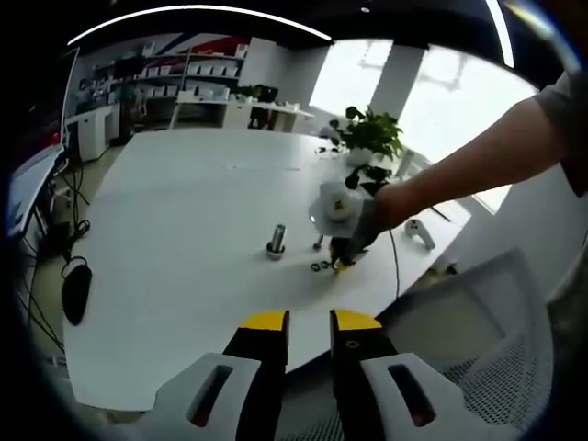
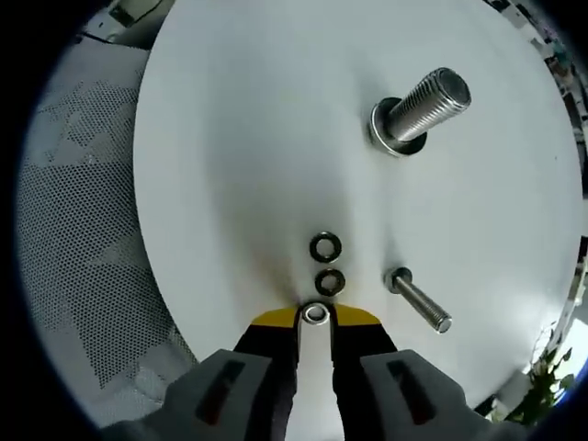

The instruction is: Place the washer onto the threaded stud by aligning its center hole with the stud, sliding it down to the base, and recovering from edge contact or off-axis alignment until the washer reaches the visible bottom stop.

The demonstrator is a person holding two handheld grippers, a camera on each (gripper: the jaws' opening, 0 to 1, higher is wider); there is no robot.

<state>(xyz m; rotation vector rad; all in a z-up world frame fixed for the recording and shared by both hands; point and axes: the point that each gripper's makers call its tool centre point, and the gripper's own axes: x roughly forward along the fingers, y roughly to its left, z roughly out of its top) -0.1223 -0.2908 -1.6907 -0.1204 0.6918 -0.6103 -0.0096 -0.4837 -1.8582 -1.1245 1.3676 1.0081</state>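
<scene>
The large threaded stud (image 2: 424,107) stands on the white table (image 2: 239,138) with a washer-like ring (image 2: 393,131) around its base. It is also visible from afar as the stud (image 1: 277,241). My right gripper (image 2: 315,317) is down at the table, its yellow tips shut on a small silver washer (image 2: 315,313). Two dark washers (image 2: 325,246) (image 2: 330,281) lie just ahead of the tips. A person's hand holds the right gripper (image 1: 344,259) right of the stud. My left gripper (image 1: 310,322) hovers off the table's near edge, open and holding nothing.
A small bolt (image 2: 418,300) lies on its side right of the washers. A mesh chair (image 2: 83,239) stands beside the table edge. A black mouse (image 1: 76,289), a potted plant (image 1: 369,138) and a white handheld device (image 1: 420,231) sit around the table (image 1: 184,202).
</scene>
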